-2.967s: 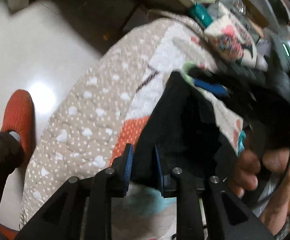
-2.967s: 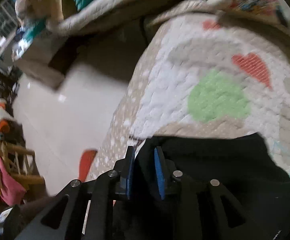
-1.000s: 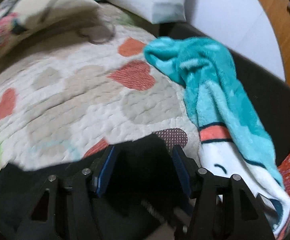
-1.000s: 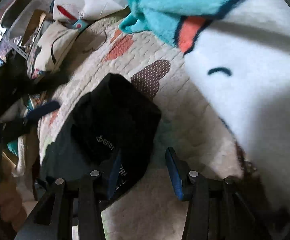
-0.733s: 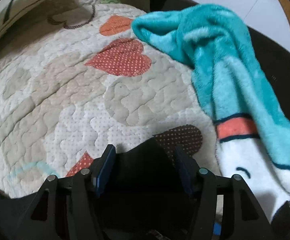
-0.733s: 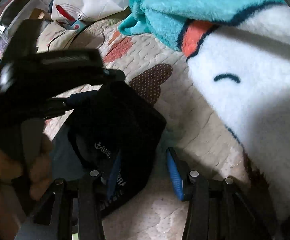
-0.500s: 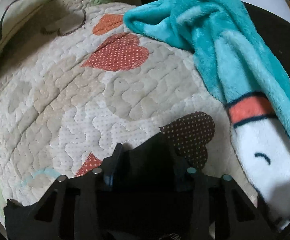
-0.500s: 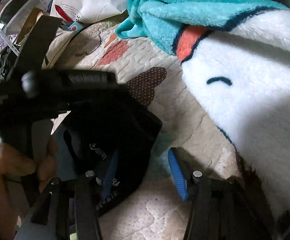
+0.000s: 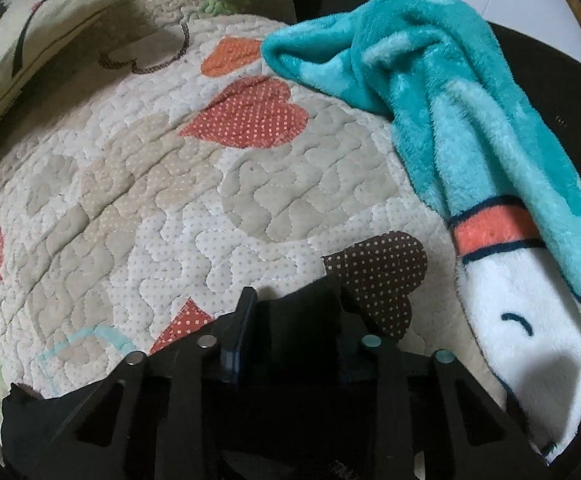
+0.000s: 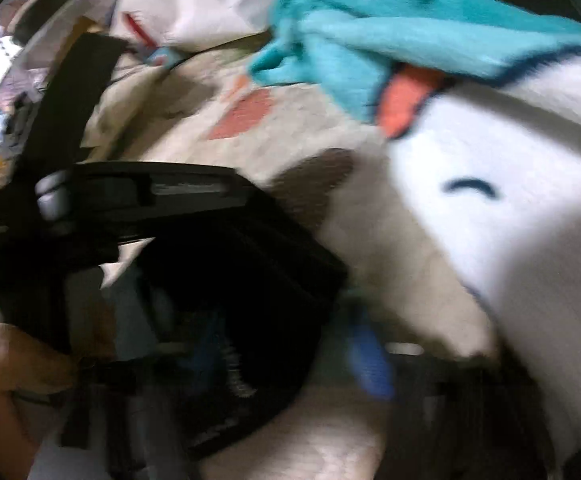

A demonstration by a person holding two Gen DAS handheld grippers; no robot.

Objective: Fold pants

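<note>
The black pants [image 9: 302,320] lie on a cream quilt [image 9: 138,208] stitched with red, orange, brown and beige polka-dot hearts, beside a fleece blanket [image 9: 442,104] in teal and white with an orange band edged in navy and a small navy curved mark.

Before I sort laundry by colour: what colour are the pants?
Black; the pants show best in the left wrist view, against the pale quilt.

Left gripper [image 9: 290,320]: black plastic frame, triangular cut-outs, four silver screw heads, blue finger pads. Right gripper [image 10: 290,344]: blurred, black, blue pads. Bare-skinned hand [image 10: 6,364] on a black handle.
</note>
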